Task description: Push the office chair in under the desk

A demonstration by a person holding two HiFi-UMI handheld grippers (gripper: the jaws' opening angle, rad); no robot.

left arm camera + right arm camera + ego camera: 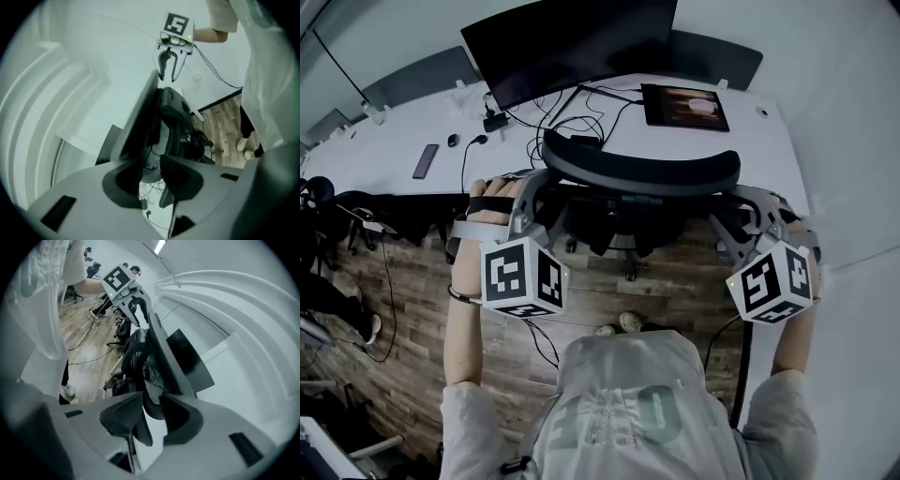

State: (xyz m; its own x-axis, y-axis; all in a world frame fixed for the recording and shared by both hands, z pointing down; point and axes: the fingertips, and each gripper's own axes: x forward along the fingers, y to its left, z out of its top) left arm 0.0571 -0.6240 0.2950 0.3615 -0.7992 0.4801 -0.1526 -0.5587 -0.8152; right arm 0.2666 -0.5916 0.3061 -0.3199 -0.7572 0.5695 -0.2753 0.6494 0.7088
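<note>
The black office chair (pixel 642 172) stands at the white desk (pixel 394 136), its curved backrest top towards me and its seat partly under the desk edge. My left gripper (pixel 546 192) is at the backrest's left edge and my right gripper (pixel 741 214) at its right edge. In the left gripper view the backrest rim (pixel 171 117) runs in between the pads of the left gripper (pixel 150 180) and fills the gap at their tips. The right gripper view shows the same: the mesh edge (pixel 140 352) sits between the right gripper's (pixel 152 416) pads, touching both.
A monitor (pixel 572 42), a tablet (pixel 684 105), a phone (pixel 425 160), a mouse (pixel 453 140) and tangled cables (pixel 567 122) lie on the desk. More dark chairs (pixel 337 216) stand at the left on the wood floor (pixel 412 328). The person's shoes (pixel 619 323) are behind the chair.
</note>
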